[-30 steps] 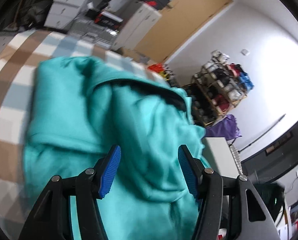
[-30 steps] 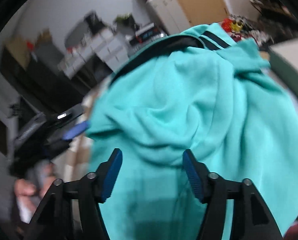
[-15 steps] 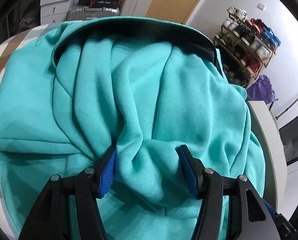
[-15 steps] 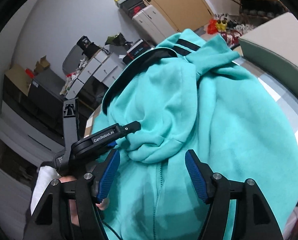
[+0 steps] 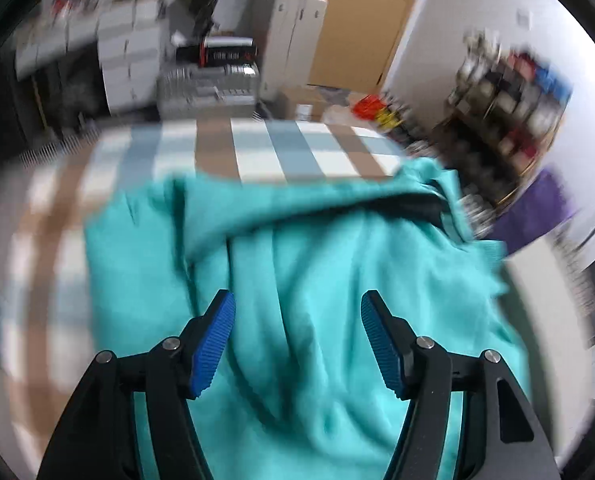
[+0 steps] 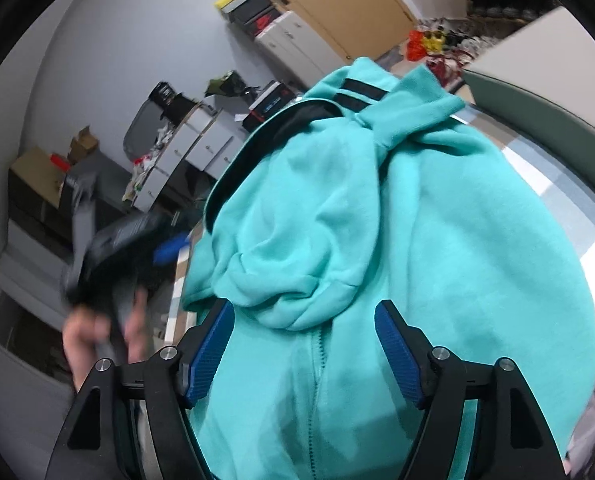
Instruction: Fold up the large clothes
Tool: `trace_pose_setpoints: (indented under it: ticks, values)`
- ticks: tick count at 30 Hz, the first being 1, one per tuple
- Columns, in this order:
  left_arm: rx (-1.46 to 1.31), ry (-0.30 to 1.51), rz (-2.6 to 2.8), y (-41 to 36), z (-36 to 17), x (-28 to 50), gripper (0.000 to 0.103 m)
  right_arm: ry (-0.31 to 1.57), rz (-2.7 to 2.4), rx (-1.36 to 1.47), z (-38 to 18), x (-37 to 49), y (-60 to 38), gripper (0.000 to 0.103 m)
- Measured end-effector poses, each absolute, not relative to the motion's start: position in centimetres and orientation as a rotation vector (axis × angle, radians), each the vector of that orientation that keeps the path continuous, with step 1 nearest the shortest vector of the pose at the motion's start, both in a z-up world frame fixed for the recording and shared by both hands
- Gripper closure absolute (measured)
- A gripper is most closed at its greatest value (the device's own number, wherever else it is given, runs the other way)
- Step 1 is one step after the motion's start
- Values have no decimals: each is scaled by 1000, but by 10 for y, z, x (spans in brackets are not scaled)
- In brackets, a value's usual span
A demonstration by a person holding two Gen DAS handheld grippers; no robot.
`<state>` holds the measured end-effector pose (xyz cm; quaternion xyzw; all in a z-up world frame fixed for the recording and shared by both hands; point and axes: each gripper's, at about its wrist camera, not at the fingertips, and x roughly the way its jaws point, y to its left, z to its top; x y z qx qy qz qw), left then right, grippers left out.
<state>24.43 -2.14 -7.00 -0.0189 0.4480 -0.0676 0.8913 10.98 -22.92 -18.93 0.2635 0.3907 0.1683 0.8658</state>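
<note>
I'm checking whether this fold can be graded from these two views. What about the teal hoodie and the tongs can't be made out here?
- Hoodie outline, left wrist view: motion blur smears its edges.
- Hoodie hem and lower front, right wrist view: cut off by the bottom edge and the right tongs.
- Left tongs, right wrist view: blurred, fingers unclear.
- Sleeves: bunched into folds, not separable.
- Table under the hoodie: covered.

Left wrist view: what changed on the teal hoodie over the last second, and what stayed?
The left tongs let go of the bunched teal hoodie they pinched and pulled back, jaws just opening. The right tongs also just widened, nothing gripped. The hoodie stays heaped on the checked cloth.
</note>
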Motion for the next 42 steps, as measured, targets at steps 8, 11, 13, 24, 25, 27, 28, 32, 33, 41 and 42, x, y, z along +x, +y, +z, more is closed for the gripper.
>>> trace_pose_setpoints:
  ticks: [8,11,13,24,25,27,28,32,33,41,42]
  values:
    - [470,1015,-185,-112,-92,315,42,835,321,595,-196,119,-250,29]
    - [568,989,-214,-121,-103,315,43,846,312,638,-200,119,-255,29]
    - [573,1042,-259,-125,-112,315,99,848,335,622,-199,118,-253,29]
    - [720,1083,-384,-109,-120,254,99,834,401,604,-190,112,-239,29]
    - [709,1137,-384,-107,-128,259,99,831,404,606,-189,112,-239,29]
    - [660,1176,-369,-96,-129,264,99,827,394,609,-190,112,-240,29]
    - [615,1186,-385,-95,-124,265,99,828,390,610,-190,113,-241,29]
    - [425,1152,-452,-95,-78,272,98,835,387,643,-193,114,-245,29]
    - [399,1117,-446,-103,-62,275,90,836,389,653,-194,115,-246,29]
    - [703,1047,-357,-193,-80,301,33,843,419,615,-193,113,-237,29]
    - [736,1079,-344,-202,-93,306,33,849,420,617,-194,114,-238,29]
